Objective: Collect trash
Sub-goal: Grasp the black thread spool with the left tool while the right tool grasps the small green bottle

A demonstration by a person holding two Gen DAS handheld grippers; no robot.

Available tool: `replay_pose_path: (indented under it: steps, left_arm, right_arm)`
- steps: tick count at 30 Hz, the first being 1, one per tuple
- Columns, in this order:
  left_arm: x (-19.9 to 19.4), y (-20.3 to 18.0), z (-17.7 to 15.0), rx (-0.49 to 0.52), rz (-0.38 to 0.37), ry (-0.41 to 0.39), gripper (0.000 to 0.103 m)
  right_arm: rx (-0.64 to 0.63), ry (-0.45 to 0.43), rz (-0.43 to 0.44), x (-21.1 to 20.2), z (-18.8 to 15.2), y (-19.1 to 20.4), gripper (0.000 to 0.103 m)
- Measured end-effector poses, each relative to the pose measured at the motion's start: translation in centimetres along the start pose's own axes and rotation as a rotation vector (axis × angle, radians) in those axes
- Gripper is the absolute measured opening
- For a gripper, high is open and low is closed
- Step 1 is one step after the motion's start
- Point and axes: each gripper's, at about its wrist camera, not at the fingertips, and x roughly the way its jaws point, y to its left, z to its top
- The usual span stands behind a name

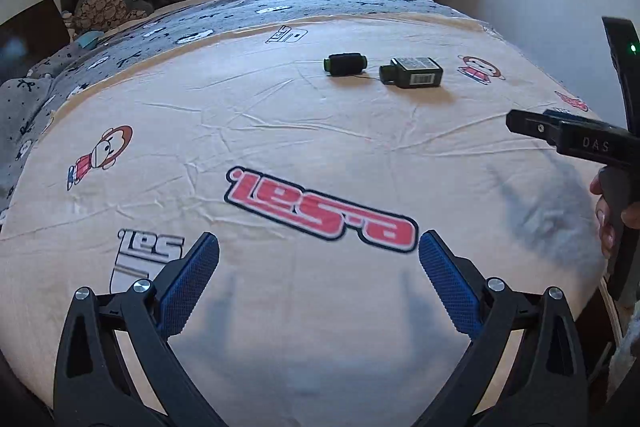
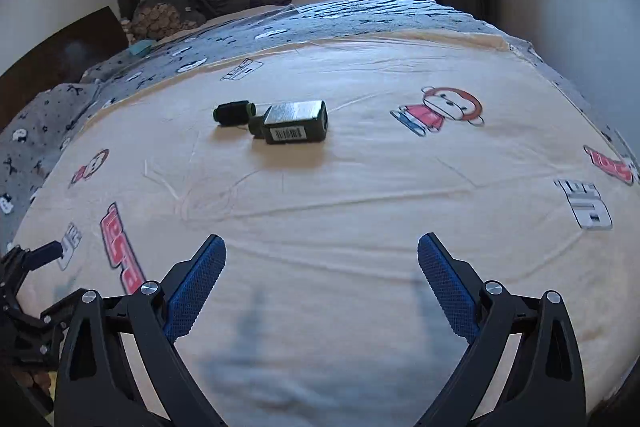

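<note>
While both tongs hover low over the bed (image 1: 280, 131), the inventory runs as follows: bed, covered by a cream sheet printed with cartoon monkeys and red lettering, a grey patterned blanket (image 1: 168, 23) lying across its far part toward the window. Left tongs (image 1: 319, 253), aimed along the sheet, blue-padded fingers (image 1: 188, 281) spread wide and holding nothing. Right tongs (image 2: 322, 255), likewise spread wide and empty, pointed at the sheet's middle; in the left wrist view it enters from the right edge, a hand (image 1: 608, 211) wrapped round its grip. Dark rectangular bottle (image 2: 294, 123), lying on its side on the sheet, barcode label facing up, cap toward the left. Dark spool (image 2: 234, 111), lying just beside the bottle's cap end; whether they touch cannot be told. Both items sit well ahead of either tongs.
</note>
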Motion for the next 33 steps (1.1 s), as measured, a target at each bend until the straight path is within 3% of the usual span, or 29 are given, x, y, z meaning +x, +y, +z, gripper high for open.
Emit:
replay_pose_path:
  steps: [9,16,19,33]
  left_arm:
    - [4.3,0.9,2.7,0.025,-0.006,0.034,0.095]
    - [5.5,1.7,5.1,0.027,0.003,0.011,0.095]
    - [6.4,1.8,6.4,0.018,-0.004,0.007,0.095]
    - [13.8,-1.2,13.7,-0.034,-0.058,-0.008,0.092]
  right_arm:
    - [-0.001,0.066,-0.027,10.3,6.3,3.5,0.097]
    - [-0.009,0.109,-0.083,13.8,8.2,4.6,0.097]
    - [-0.017,0.112,-0.097,14.0,8.5,4.2,0.085]
    - [0.037,0.066,-0.086,9.3,7.7,-3.8,0.085]
